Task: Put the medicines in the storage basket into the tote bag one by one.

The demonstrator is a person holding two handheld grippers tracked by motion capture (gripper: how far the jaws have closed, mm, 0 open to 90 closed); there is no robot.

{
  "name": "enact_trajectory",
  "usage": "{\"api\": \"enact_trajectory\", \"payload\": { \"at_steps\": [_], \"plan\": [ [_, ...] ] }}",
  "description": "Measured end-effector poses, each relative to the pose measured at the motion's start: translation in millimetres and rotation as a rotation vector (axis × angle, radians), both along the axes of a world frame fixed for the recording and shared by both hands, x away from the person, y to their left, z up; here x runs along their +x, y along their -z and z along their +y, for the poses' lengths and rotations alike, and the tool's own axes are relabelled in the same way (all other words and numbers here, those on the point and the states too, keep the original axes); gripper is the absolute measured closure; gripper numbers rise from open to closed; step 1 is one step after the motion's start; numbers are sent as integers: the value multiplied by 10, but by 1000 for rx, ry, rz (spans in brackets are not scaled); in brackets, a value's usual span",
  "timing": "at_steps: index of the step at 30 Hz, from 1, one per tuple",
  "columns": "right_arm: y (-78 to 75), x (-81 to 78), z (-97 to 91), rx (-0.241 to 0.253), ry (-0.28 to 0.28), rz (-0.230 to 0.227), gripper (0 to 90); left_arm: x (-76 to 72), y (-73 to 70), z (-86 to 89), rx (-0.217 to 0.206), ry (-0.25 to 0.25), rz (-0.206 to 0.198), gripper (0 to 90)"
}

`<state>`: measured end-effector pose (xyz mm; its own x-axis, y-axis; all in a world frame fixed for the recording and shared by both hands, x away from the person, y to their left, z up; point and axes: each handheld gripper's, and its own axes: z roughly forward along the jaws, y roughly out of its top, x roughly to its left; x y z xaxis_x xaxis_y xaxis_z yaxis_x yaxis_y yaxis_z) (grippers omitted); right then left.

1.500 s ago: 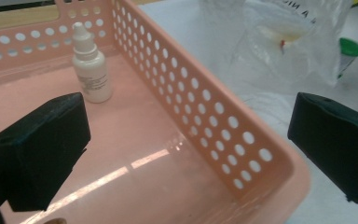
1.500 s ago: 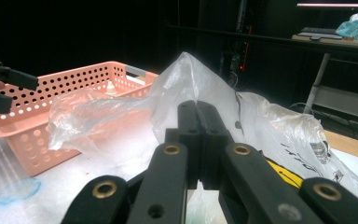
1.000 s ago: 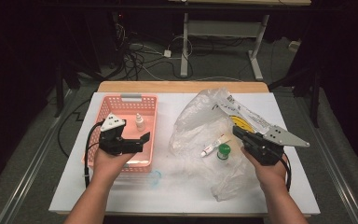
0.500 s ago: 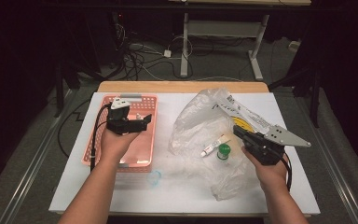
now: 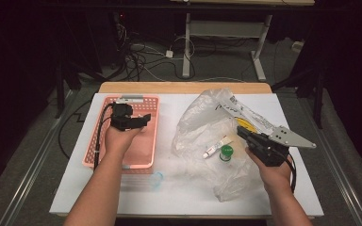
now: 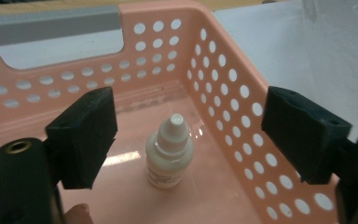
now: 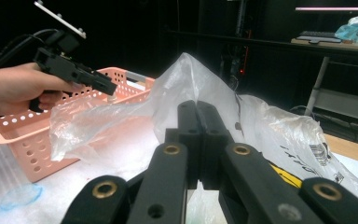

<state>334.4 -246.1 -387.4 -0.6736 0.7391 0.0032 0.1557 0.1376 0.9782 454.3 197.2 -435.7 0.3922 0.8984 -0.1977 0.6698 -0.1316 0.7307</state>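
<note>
Dropper bottle (image 6: 169, 152) stands upright in my pink basket (image 5: 143, 155), between the pads of my left claw (image 6: 186, 135), whose jaws have just been closing yet touch nothing. Rightward, my right claw (image 7: 198, 116) is closed on the plastic bag (image 5: 202, 122).

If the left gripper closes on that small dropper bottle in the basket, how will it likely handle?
The bottle is small, so probably light. It stands upright on the smooth basket floor with a narrow base, so an off-centre touch may tip or slide it. Its rounded body may twist between the flat pads of the left gripper, whose jaws have just been closing around it without touching.
</note>
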Motion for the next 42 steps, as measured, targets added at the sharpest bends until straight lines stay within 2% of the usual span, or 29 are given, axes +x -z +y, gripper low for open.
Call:
{"api": "enact_trajectory", "payload": {
  "at_steps": [2,6,9,11,15,20,25,29,33,42],
  "plan": [
    [1,0,1,0,0,1,900,32,32,8,10,-4,25,205],
    [8,4,5,-1,-2,3,900,73,75,25,34,-9,52,261],
    [10,4,13,-1,-4,5,900,109,89,18,90,-7,71,298],
    [12,3,12,-3,-4,5,900,132,102,12,94,5,83,322],
    [15,9,-1,-2,-2,3,900,180,155,-18,102,35,133,365],
    [17,7,-1,0,-2,10,900,190,199,-37,128,42,171,446],
    [21,7,9,-2,-2,9,900,167,189,-64,157,50,152,567],
    [18,5,6,-3,-3,10,900,166,184,-66,163,45,148,576],
    [18,7,5,-3,-3,8,900,150,135,-42,143,33,126,577],
    [14,4,10,-2,-4,4,900,-21,-63,18,125,25,68,578]
  ]
}}
